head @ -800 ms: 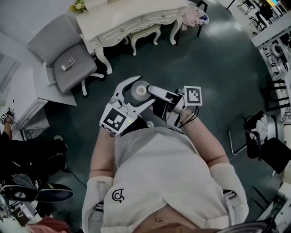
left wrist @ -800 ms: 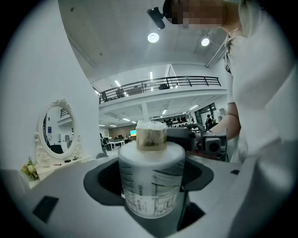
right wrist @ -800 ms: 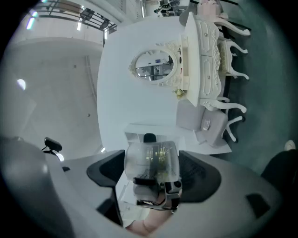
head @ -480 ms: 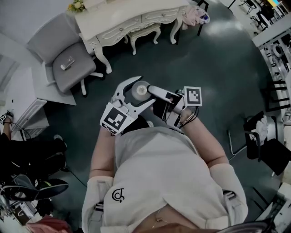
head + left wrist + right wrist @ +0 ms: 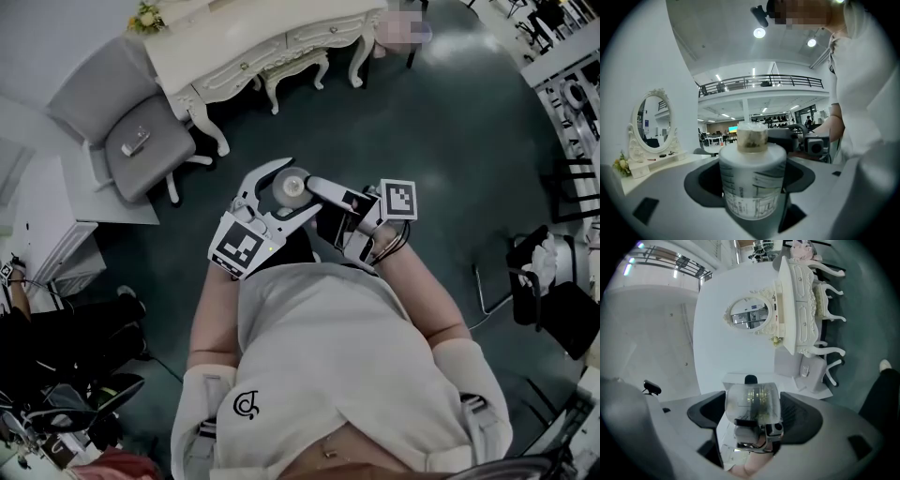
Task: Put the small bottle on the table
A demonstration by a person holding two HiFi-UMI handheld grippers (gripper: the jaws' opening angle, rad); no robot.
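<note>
Only the white table (image 5: 246, 39) and grey chair (image 5: 142, 145) have drifted slightly left in the head view, while the bottle (image 5: 752, 183) (light, stiff, slick-sided plastic, I judge, best held round its labelled middle) hangs upright before the chest, clamped in the roughly level left gripper (image 5: 297, 187), with the right gripper (image 5: 752, 414) rolled sideways, its jaws spread wide around it.

Left claw (image 5: 292, 187) grips the small bottle (image 5: 752, 180) at chest height, right claw (image 5: 753, 416) open around it.
</note>
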